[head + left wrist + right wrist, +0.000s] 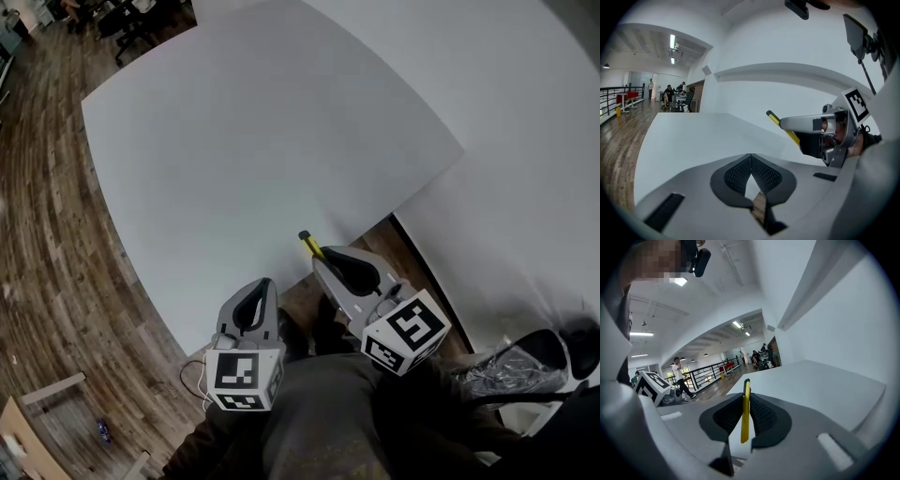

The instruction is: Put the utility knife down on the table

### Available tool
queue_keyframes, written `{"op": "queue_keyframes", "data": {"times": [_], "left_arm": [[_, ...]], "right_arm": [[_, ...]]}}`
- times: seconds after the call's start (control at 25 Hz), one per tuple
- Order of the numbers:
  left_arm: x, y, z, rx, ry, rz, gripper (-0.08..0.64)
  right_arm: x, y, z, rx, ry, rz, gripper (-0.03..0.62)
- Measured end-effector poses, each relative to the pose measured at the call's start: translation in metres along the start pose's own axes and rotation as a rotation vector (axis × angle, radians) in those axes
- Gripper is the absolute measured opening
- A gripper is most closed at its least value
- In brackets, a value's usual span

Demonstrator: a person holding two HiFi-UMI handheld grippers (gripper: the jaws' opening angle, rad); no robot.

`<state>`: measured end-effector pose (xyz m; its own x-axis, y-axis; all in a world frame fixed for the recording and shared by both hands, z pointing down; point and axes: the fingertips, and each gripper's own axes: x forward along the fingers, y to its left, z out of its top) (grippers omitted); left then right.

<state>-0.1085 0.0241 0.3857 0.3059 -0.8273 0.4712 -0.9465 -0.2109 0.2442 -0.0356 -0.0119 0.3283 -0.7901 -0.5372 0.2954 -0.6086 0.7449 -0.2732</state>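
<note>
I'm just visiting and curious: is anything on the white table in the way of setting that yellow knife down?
Nothing visible does. The utility knife is clamped in the right gripper at the near edge of the table, whose white surface ahead shows no objects.

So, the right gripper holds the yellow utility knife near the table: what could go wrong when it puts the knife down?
1. In the head view the utility knife hangs about over the near edge of the table. Released here, it might drop to the floor.
2. The right gripper pinches only the knife's thin body, with a good part sticking out, so it may pivot or slip on touching down.
</note>
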Motion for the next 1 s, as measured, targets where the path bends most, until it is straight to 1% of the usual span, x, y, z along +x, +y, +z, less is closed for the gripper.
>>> {"op": "queue_keyframes", "data": {"times": [0.24,0.44,0.64,0.76,1.0], "left_arm": [[0.010,0.001,0.003,0.006,0.000,0.021,0.003],[0.047,-0.007,0.029,0.010,-0.006,0.064,0.003],[0.050,-0.014,0.034,0.009,0.010,0.077,0.003],[0.069,-0.021,0.041,0.033,0.020,0.079,0.003],[0.099,-0.039,0.061,0.053,0.030,0.098,0.003]], "right_arm": [[0.008,-0.010,0.003,-0.003,-0.005,0.030,0.046],[0.017,-0.054,0.022,0.005,-0.016,0.064,0.046],[0.013,-0.059,0.021,0.025,-0.018,0.079,0.046],[0.016,-0.081,0.027,0.039,-0.026,0.083,0.046],[0.017,-0.116,0.040,0.064,-0.048,0.116,0.046]]}}
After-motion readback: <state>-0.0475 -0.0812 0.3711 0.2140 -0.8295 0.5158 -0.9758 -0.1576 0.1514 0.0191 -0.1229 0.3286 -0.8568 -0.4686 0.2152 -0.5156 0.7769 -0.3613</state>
